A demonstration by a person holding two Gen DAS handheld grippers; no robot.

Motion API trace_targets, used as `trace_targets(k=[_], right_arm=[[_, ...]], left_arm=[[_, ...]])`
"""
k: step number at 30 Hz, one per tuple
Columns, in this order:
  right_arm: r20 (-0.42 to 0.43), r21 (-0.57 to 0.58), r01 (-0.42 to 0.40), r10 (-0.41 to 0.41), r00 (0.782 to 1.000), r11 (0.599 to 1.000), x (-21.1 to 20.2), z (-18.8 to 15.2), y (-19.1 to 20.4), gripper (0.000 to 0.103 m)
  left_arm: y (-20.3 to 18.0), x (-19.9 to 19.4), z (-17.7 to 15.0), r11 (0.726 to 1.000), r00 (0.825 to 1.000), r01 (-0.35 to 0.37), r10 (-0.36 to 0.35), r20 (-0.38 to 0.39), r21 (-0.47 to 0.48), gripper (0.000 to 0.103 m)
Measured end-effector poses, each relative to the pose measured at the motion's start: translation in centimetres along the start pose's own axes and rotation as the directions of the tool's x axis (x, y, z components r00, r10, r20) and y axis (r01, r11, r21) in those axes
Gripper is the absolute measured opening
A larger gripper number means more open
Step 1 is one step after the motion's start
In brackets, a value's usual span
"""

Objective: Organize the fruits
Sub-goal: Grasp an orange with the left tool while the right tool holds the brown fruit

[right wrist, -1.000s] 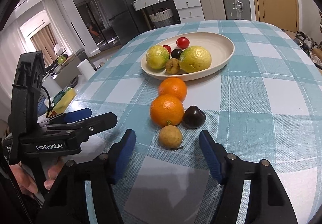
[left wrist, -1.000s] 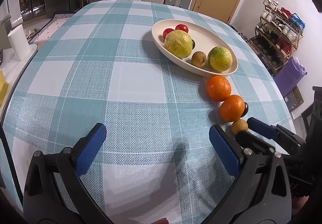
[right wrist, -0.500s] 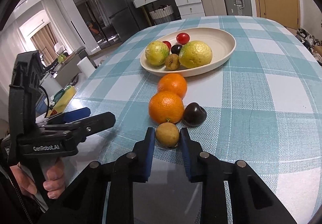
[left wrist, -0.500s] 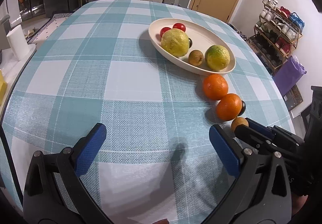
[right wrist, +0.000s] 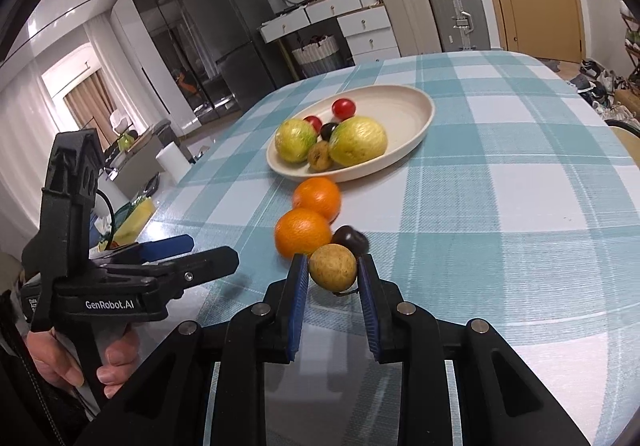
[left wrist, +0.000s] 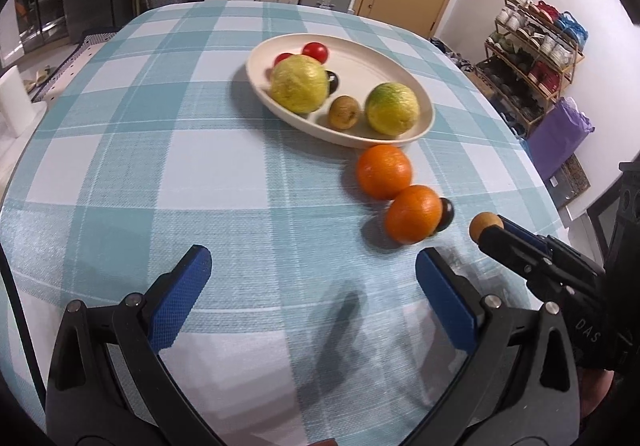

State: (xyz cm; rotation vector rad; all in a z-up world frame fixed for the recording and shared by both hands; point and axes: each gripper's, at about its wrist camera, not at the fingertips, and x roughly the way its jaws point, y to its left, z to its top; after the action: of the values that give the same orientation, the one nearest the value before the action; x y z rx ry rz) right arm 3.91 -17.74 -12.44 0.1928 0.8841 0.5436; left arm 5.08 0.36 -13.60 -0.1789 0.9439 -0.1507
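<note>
Beside two oranges (right wrist: 303, 237), right gripper (right wrist: 333, 288) clamps one longan (right wrist: 333, 267).

The left gripper (left wrist: 308, 286) is hovering wide open over the checked tablecloth (left wrist: 160, 173). To its right, the right gripper (left wrist: 496, 234) is pinching a small tan fruit (left wrist: 485, 225), sitting beside two oranges (left wrist: 414, 213) and the cream oval dish (left wrist: 427, 113).

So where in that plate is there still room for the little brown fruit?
The plate's right end, beyond the tomatoes and the right lemon, is bare. Its left end is crowded. The right gripper holds the brown fruit.
</note>
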Motion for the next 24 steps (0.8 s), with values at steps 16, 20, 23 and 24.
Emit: trace_targets(k=[16, 20, 23, 24], right_arm=[[0.051, 0.029, -0.013, 0.011, 0.999, 0.999, -1.7, 0.0, -2.2, 0.026], [0.064, 0.03, -0.021, 0.019, 0.998, 0.999, -2.1, 0.2, -2.5, 0.026], [0.075, 0.026, -0.026, 0.024, 0.997, 0.999, -2.3, 0.4, -2.6, 0.026], [0.076, 0.026, -0.026, 0.024, 0.997, 0.999, -2.4, 0.5, -2.6, 0.026]], left_arm=[[-3.3, 2.0, 1.8, 0.987, 0.987, 0.159, -0.159, 0.0, 0.031, 0.092], [-3.4, 2.7, 2.2, 0.977, 0.977, 0.213, -0.213, -0.018, 0.018, 0.076], [-3.3, 2.9, 2.3, 0.972, 0.972, 0.233, -0.232, -0.024, 0.012, 0.064], [-3.2, 3.0, 2.3, 0.969, 0.969, 0.247, -0.246, -0.029, 0.006, 0.06]])
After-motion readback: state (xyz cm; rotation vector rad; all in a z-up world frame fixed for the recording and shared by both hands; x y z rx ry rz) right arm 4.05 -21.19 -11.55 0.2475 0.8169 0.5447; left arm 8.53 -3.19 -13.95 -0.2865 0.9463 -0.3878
